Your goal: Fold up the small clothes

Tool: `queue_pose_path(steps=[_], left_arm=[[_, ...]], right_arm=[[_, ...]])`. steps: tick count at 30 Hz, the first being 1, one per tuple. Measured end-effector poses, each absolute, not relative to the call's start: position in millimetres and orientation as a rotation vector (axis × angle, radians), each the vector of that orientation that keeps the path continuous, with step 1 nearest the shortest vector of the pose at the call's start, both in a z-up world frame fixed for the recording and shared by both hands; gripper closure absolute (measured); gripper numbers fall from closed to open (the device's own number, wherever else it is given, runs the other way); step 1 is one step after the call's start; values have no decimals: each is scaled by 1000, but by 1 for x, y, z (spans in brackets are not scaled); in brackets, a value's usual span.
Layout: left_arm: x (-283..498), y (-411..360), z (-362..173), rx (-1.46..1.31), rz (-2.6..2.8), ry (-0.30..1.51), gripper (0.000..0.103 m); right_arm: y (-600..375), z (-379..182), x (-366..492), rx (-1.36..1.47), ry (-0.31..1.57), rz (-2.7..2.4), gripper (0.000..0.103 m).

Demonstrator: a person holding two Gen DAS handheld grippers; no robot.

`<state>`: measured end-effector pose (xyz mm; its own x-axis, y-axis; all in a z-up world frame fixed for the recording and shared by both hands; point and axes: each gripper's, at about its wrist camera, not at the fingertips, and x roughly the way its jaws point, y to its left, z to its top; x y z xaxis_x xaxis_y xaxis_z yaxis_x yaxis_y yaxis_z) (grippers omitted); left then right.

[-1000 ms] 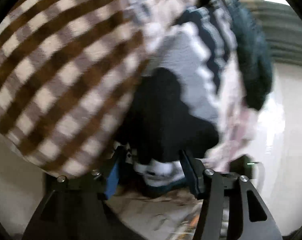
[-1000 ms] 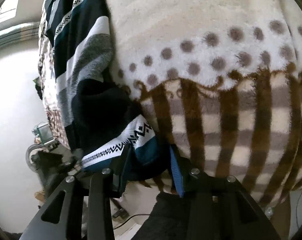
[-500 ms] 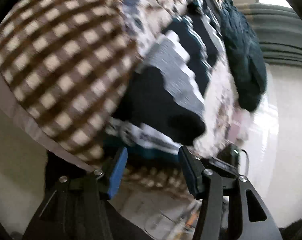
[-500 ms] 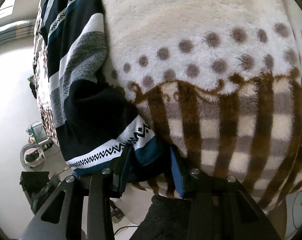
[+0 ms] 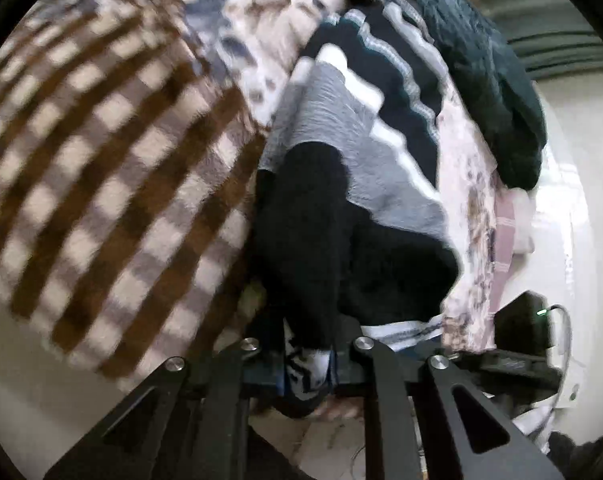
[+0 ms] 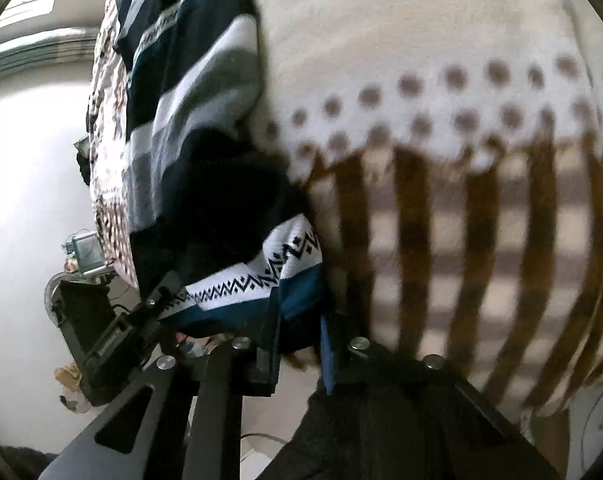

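- Left wrist view, far left: brown-and-cream checked fleece blanket (image 5: 101, 184) filling the left half of the frame, blurred.
- Just right of the checks: a mottled cream, brown and blue-grey stretch of the bedding (image 5: 245, 28) running toward the top.
- Centre: striped knit sweater (image 5: 361, 168) in black, grey, white and teal, lying on the bedding with its black lower part toward the camera.
- Bottom centre: left gripper (image 5: 307, 364) closing, jaws narrow, pads pinching the white patterned hem of the sweater between them.
- Right of the sweater: dark teal garment (image 5: 497, 96) lying at the bed's far edge, apart from the sweater.
- Far right, lower: small black device with a green light (image 5: 529, 320) and a pale cable, past a pink-and-white cloth (image 5: 501, 232) hanging at the bed edge.
- Right wrist view, left: pale floor with a black box-shaped object (image 6: 85, 320) and a small green-faced item (image 6: 86, 250) above it.
- Centre left: same sweater (image 6: 205, 128), stripes running up and away, white zigzag hem band and teal edge nearest the camera.
- Bottom centre: right gripper (image 6: 299, 332) closing, jaws narrow, the teal hem edge clamped between the black finger and the blue-padded finger.
- Right: blanket (image 6: 461, 240) with a cream area, a dotted white band and brown stripes, touching the sweater's right side.
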<state>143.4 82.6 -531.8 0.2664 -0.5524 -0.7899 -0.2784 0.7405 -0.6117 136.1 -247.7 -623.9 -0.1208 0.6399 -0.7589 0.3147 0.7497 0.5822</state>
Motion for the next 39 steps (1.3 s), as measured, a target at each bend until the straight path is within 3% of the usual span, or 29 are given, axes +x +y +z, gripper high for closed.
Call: queue_pose_path(steps=[4, 10, 15, 17, 23, 24, 25, 27, 28, 29, 30, 31, 32, 39], left_arm=[[138, 108, -511, -871, -187, 1306, 91], [147, 107, -547, -622, -160, 1488, 85], [124, 135, -536, -779, -115, 1429, 54], [116, 146, -534, -835, -79, 1374, 45], [142, 132, -560, -825, -149, 1402, 44], [147, 125, -566, -797, -173, 1423, 42], [152, 117, -572, -767, -191, 1442, 33], [157, 110, -576, -733, -205, 1440, 31], [155, 110, -574, -726, -203, 1437, 31], [153, 109, -570, -717, -206, 1424, 32], [151, 106, -566, -700, -214, 1414, 38], [150, 101, -561, -668, -217, 1404, 71], [147, 98, -557, -648, -221, 1391, 90], [152, 84, -503, -659, -246, 1288, 92]], right_arm=[[-239, -608, 122, 866, 1693, 389, 90], [-217, -628, 115, 703, 1801, 381, 89], [-223, -621, 128, 673, 1784, 367, 54], [-230, -614, 130, 669, 1734, 372, 46], [-244, -634, 140, 774, 1738, 381, 43], [-240, -640, 142, 794, 1739, 392, 43], [-237, -645, 142, 809, 1742, 405, 43], [-230, -652, 141, 814, 1742, 405, 43], [-229, -654, 141, 830, 1726, 401, 43], [-229, -654, 139, 831, 1717, 398, 49], [-227, -652, 139, 826, 1707, 400, 71], [-226, -651, 138, 837, 1701, 421, 80], [-226, -647, 137, 841, 1691, 425, 82], [-224, -599, 140, 853, 1589, 452, 90]])
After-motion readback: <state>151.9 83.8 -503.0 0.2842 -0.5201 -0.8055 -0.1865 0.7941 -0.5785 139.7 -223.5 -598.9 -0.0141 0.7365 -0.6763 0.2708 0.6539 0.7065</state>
